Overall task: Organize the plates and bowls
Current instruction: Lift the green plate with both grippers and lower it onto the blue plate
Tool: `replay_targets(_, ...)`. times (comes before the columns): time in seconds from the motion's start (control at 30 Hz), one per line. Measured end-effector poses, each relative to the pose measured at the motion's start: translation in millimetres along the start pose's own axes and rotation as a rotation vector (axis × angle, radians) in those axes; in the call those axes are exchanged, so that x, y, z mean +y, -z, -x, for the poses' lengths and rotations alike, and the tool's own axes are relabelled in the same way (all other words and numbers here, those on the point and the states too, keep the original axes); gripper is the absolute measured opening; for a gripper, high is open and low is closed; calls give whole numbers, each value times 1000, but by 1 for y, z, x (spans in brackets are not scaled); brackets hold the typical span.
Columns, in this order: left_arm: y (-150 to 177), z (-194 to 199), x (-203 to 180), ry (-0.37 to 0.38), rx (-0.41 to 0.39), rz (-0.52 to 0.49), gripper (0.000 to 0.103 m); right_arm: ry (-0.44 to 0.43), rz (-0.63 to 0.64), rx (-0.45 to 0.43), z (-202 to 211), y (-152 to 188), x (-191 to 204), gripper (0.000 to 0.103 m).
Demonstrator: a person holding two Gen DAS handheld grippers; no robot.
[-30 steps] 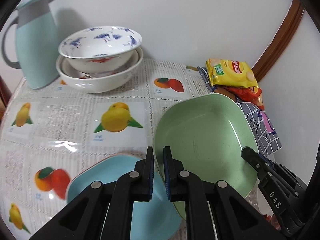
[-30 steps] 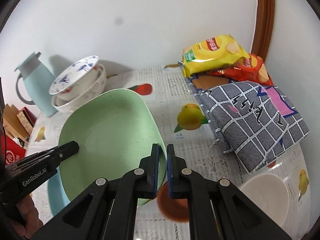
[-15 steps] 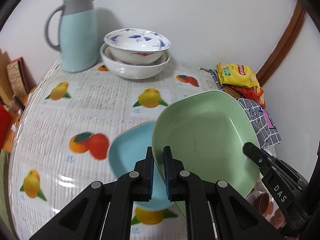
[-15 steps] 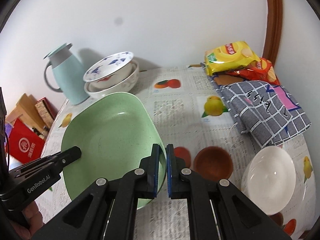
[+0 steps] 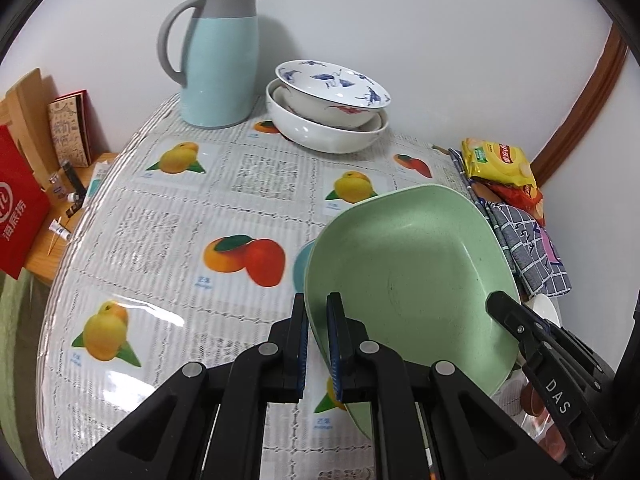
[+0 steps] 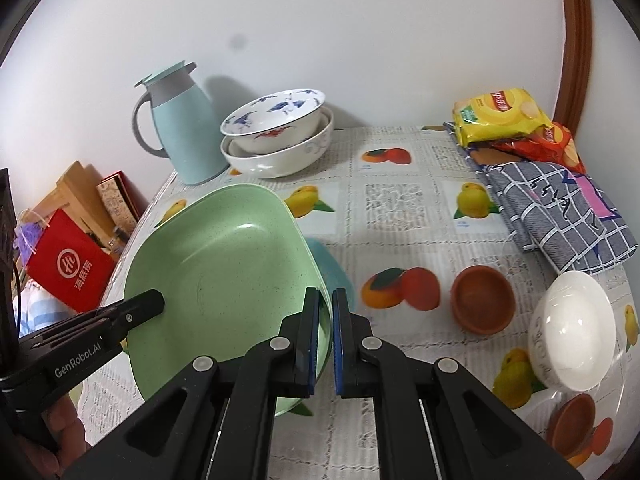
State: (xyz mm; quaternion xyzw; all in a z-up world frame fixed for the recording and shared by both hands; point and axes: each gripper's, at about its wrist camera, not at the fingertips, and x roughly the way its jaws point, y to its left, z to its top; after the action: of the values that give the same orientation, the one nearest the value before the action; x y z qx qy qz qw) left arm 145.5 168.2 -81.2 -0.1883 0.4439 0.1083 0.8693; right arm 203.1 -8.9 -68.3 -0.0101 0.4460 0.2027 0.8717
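Note:
A green square plate (image 5: 408, 284) (image 6: 224, 280) is held in the air over the table by both grippers. My left gripper (image 5: 318, 344) is shut on its near-left rim. My right gripper (image 6: 326, 336) is shut on its right rim. A blue plate (image 6: 332, 276) (image 5: 300, 264) lies on the table, mostly hidden under the green one. Two white bowls with blue patterns (image 5: 328, 108) (image 6: 276, 136) are stacked at the back. A brown bowl (image 6: 482, 300), a white bowl (image 6: 568, 328) and another brown bowl (image 6: 572, 436) stand at the right.
A pale blue jug (image 5: 218, 56) (image 6: 176, 124) stands at the back left by the wall. Snack bags (image 6: 500, 116) and a checked cloth (image 6: 560, 216) lie at the back right. A red bag (image 6: 70, 268) and boxes stand beyond the table's left edge.
Both grippers have lifted the green plate higher and pulled back toward me. More of the table shows now, and the blue plate is almost covered by the green one.

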Motion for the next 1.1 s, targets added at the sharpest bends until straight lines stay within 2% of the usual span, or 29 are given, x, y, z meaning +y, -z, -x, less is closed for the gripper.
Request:
replay_targets(0.57, -4, 2, 11, -5, -12, 20, 10, -24, 17, -9, -2, 1, 11, 6)
replay_targets(1.1, -6, -37, -5, 15, 32, 20, 10, -8, 3, 21, -29, -7, -16, 6)
